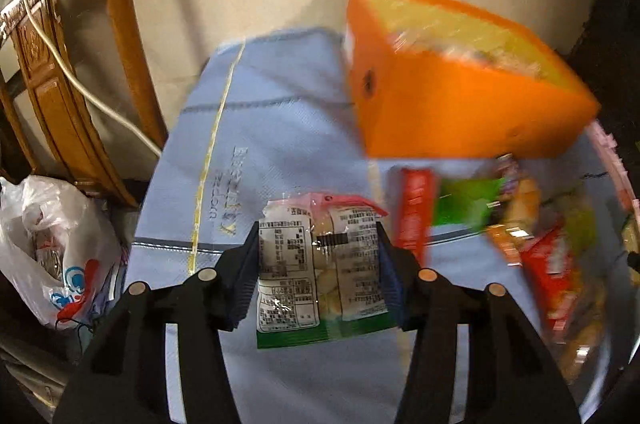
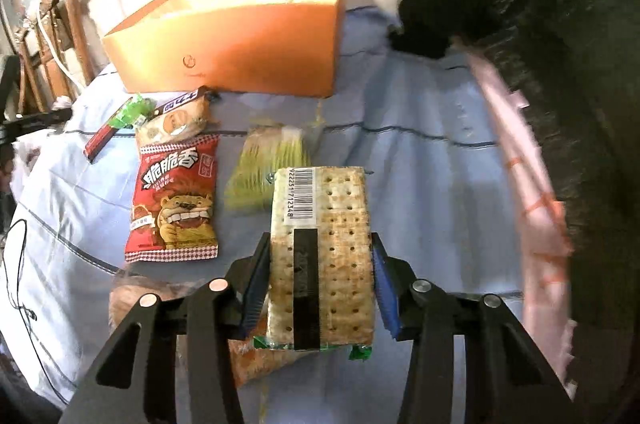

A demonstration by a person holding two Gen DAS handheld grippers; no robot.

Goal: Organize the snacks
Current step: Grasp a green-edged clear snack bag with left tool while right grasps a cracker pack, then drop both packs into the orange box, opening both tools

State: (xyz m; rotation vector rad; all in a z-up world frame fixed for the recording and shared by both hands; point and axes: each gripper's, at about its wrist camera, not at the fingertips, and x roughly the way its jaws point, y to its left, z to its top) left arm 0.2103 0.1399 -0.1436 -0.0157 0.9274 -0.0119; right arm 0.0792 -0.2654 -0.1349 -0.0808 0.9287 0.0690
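Observation:
My left gripper (image 1: 318, 260) is shut on a clear snack packet (image 1: 316, 264) with a printed label and a green bottom edge, held above the blue cloth (image 1: 280, 127). The orange box (image 1: 460, 95) stands ahead to the right, with snacks inside. My right gripper (image 2: 320, 264) is shut on a cracker pack (image 2: 320, 256) with a barcode, held over the blue cloth (image 2: 420, 183). The orange box (image 2: 240, 43) stands at the back in the right wrist view. A red lion-print snack bag (image 2: 176, 199), a yellow-green packet (image 2: 268, 163) and a bun packet (image 2: 180, 121) lie between.
Several loose snacks (image 1: 520, 224) lie blurred right of the left gripper. A wooden chair (image 1: 80, 63) and a white plastic bag (image 1: 56, 248) are at the left. A pink cloth (image 2: 536, 203) and a dark furry thing (image 2: 520, 3) border the right.

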